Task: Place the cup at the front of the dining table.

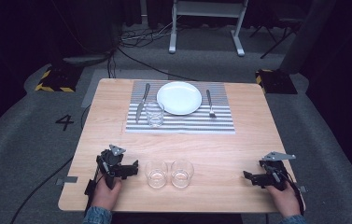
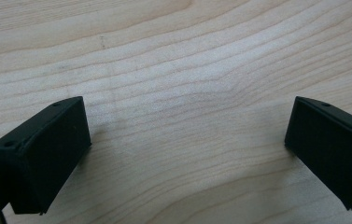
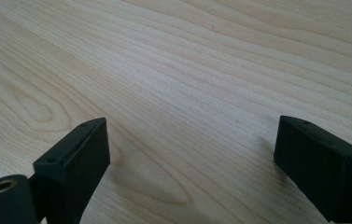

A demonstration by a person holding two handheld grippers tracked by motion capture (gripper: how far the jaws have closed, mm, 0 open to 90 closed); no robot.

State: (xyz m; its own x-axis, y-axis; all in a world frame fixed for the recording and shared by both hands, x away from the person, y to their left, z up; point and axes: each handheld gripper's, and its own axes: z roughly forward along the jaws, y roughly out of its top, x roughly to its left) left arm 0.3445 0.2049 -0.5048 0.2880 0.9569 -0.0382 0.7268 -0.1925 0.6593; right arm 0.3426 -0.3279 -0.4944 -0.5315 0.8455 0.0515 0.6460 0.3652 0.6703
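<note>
The left gripper (image 1: 129, 169) is resting wide open beside two empty glasses (image 1: 156, 173). The right gripper (image 1: 253, 178) is also gaping wide on the wooden table (image 1: 239, 144), holding nothing.

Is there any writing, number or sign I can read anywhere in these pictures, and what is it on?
"4": a dark number on the grey floor left of the table, at.
Yellow and black hazard stripes, a sign without words, on the two dark blocks on the floor at the table's far corners.
No writing can be read on the plate, the glasses or the grippers.
</note>
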